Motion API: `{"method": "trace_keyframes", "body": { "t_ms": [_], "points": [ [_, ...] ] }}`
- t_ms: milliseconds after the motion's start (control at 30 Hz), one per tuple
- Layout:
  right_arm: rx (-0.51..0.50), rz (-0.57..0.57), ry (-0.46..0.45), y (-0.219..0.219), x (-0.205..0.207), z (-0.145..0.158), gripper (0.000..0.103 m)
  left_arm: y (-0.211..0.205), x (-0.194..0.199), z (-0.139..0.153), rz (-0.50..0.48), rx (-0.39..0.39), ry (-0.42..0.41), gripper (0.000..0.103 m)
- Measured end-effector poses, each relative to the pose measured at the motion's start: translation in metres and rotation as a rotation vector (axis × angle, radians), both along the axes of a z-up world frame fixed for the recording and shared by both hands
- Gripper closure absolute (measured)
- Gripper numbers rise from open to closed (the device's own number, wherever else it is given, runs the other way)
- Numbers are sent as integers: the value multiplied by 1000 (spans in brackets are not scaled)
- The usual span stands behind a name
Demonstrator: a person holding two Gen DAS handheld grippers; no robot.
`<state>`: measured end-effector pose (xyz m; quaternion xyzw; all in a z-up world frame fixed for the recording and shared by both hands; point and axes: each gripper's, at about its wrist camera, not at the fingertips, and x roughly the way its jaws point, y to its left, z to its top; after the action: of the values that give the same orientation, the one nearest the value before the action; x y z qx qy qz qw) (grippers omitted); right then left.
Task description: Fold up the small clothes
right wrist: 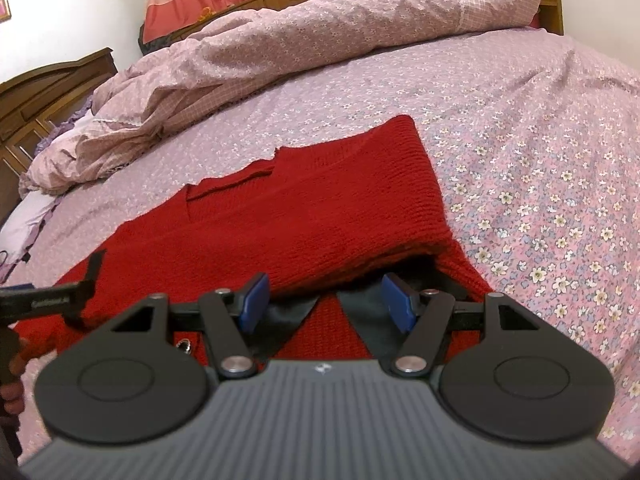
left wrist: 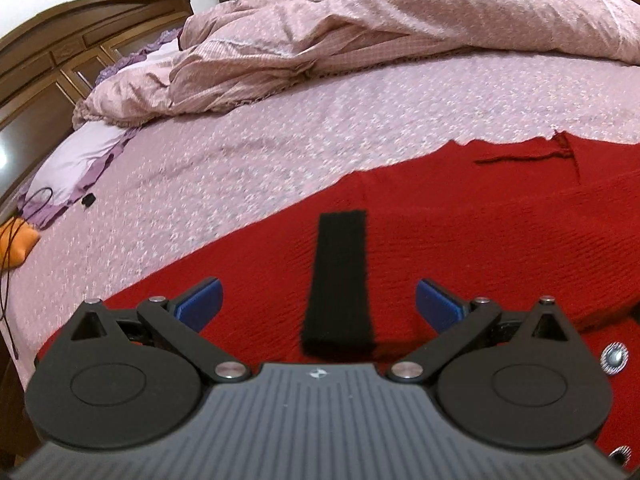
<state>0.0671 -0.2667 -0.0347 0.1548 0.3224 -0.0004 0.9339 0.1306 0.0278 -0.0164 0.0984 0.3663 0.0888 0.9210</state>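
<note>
A red knit garment [left wrist: 460, 216] lies spread on the bed, with a black strap [left wrist: 342, 280] across it and metal snaps [left wrist: 614, 357] near its right edge. My left gripper [left wrist: 318, 306] is open just above the garment, the strap between its blue pads [left wrist: 200, 300]. In the right wrist view the red garment [right wrist: 304, 204] shows one part folded over the body, with dark straps [right wrist: 360, 312] at its near edge. My right gripper [right wrist: 326, 300] is open and empty at that near edge. The other gripper [right wrist: 56, 300] shows at the left.
The bed has a pink flowered sheet [right wrist: 540, 152]. A crumpled pink duvet [left wrist: 360, 36] lies along the far side. A lilac pillow [left wrist: 76, 164], a black cable [left wrist: 16, 248] and an orange object [left wrist: 18, 246] lie at the left, by a wooden headboard [left wrist: 60, 60].
</note>
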Motion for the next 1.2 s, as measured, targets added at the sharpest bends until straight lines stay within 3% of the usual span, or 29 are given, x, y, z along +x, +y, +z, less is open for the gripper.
{"method": "trace_keyframes", "body": {
  "t_ms": [333,700,1033,1200],
  "points": [
    [-39,7,2,-10,14,9,38,38,13,5,-42,-214,-8,0],
    [-93,-24,-9,-36,47,23,38,29,55,-8,-119,-217,52,18],
    [-135,-12,6,-55,88,10,38,32,72,-21,-119,-239,58,19],
    [-142,22,17,-55,101,2,38,30,71,-21,-153,-290,56,43]
  ]
}}
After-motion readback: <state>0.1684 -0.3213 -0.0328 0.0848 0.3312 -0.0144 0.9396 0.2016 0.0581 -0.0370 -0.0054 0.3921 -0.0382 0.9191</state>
